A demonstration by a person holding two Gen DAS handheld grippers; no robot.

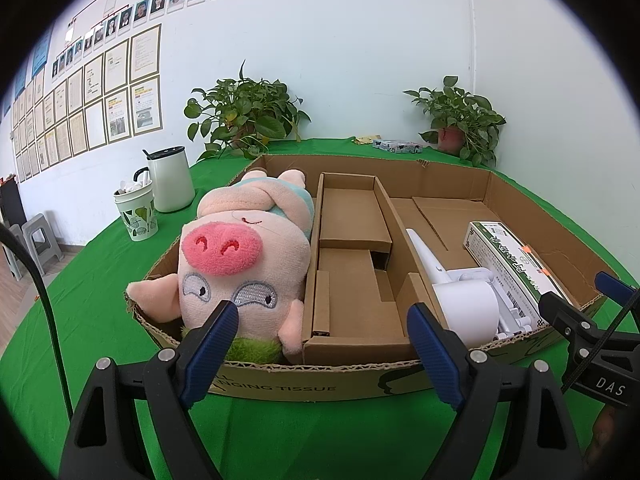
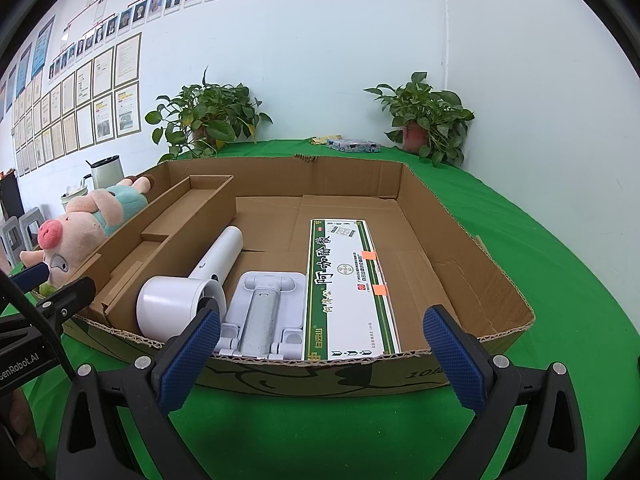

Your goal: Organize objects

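Both tools are held spread and empty before the cardboard tray [image 2: 460,240]. Ahead of the left tool [image 1: 320,356] lies the plush pig [image 1: 236,256]; ahead of the right tool [image 2: 320,356], the medicine box [image 2: 348,288], phone stand [image 2: 264,312] and white dryer [image 2: 188,300]. Placement appears finished; next, any remaining loose item would be sought.

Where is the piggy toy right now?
The pig plush lies in the leftmost section of the cardboard box, against the cardboard divider, snout up. In the right wrist view it is far left, beyond the white hair dryer.
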